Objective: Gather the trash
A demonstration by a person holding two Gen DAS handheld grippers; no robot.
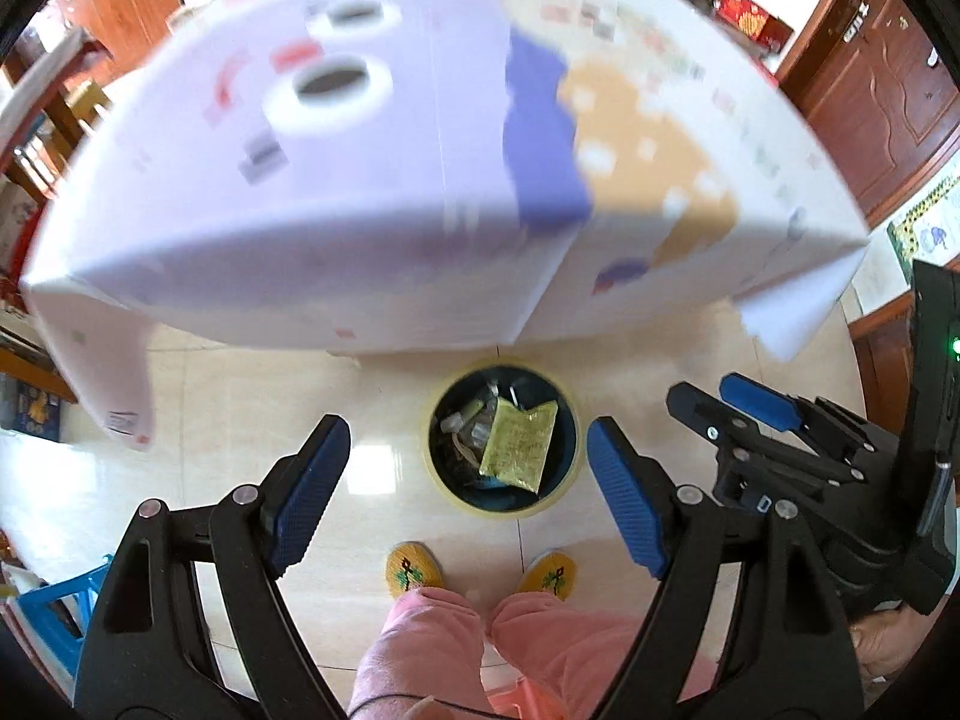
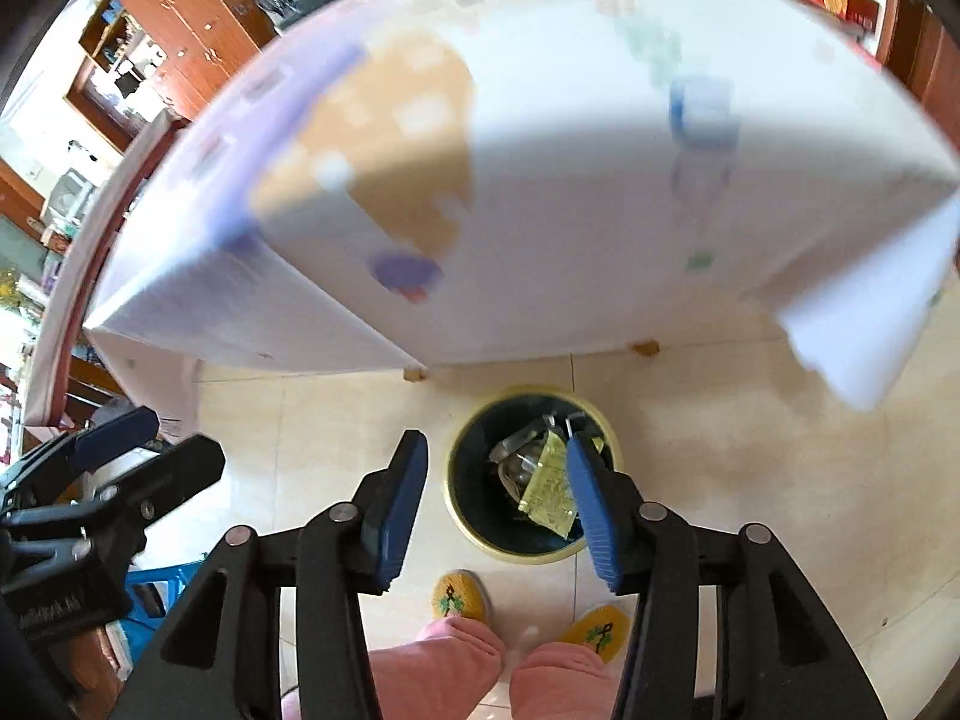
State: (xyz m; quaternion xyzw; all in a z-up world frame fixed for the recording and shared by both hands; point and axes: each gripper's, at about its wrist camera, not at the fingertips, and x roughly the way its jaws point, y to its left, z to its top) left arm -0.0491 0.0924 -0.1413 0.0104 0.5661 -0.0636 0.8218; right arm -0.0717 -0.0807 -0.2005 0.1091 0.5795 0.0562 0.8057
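A big white carton [image 1: 390,180] with purple and orange print and two oval handle holes fills the upper half of both views, blurred, flaps loose; the same carton [image 2: 570,210] is held by neither gripper. Below it on the floor stands a dark, yellow-rimmed trash bin [image 1: 435,468] holding a gold-green packet [image 1: 519,447] and clear plastic scraps. My left gripper [image 1: 465,438] hangs open above the bin with nothing between its blue pads. My right gripper [image 2: 495,447] is open too, over the bin [image 2: 456,516] and packet [image 2: 549,492]. Each gripper shows in the other's view: right gripper [image 1: 720,396], left gripper [image 2: 150,438].
A person stands just behind the bin in pink trousers [image 1: 432,636] and yellow slippers [image 1: 414,567]. A blue stool [image 1: 48,606] sits at the left. Wooden cabinets [image 1: 882,90] and shelves [image 2: 150,42] line the room beyond the glossy tile floor [image 1: 240,396].
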